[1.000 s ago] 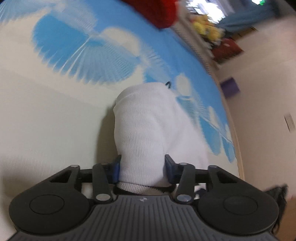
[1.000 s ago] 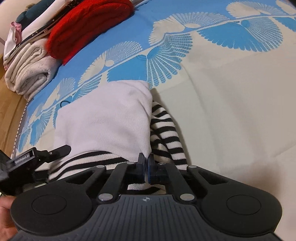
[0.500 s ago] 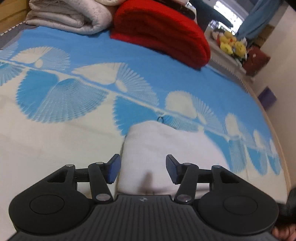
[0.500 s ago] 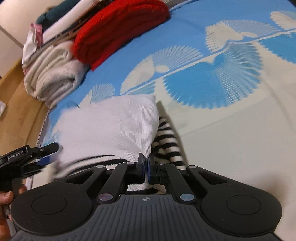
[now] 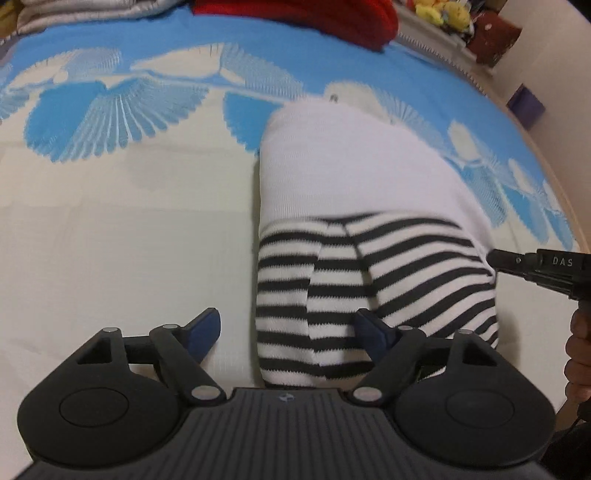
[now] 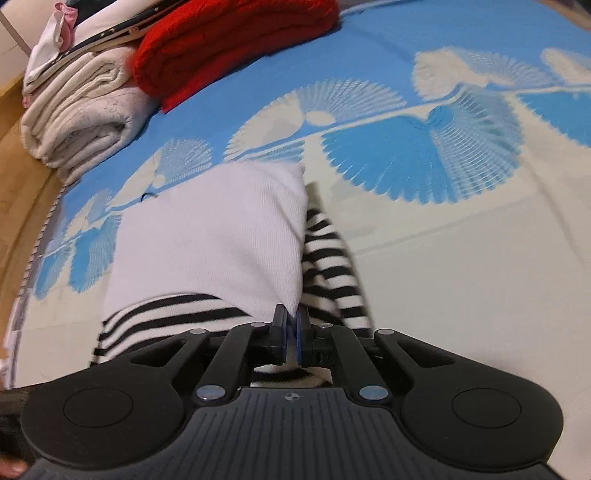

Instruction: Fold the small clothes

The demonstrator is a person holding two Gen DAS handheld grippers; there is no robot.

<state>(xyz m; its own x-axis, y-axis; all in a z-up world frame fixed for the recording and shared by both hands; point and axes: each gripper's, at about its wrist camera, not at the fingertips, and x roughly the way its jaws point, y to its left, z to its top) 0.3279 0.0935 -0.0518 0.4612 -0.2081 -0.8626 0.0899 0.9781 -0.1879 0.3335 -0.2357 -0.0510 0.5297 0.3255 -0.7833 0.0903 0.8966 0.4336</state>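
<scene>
A small garment, white with black-and-white striped parts [image 5: 369,273], lies folded on the blue and cream bedspread [image 5: 110,240]. My left gripper [image 5: 288,332] is open, its fingers straddling the near left corner of the striped part without gripping it. My right gripper [image 6: 291,334] is shut on the near edge of the garment [image 6: 221,240], where the white fold meets a striped sleeve. The right gripper's tip shows at the right edge of the left wrist view [image 5: 532,264].
A red knit [image 6: 229,48] and a cream folded blanket [image 6: 81,118] are stacked at the far end of the bed. A wooden bed edge [image 6: 22,206] runs along the left. Plush toys [image 5: 439,14] and a purple box [image 5: 526,105] stand beyond the bed.
My left gripper let go of the white fold, opened wider and drew back toward the striped near end. The right gripper stayed shut on the garment's edge.
</scene>
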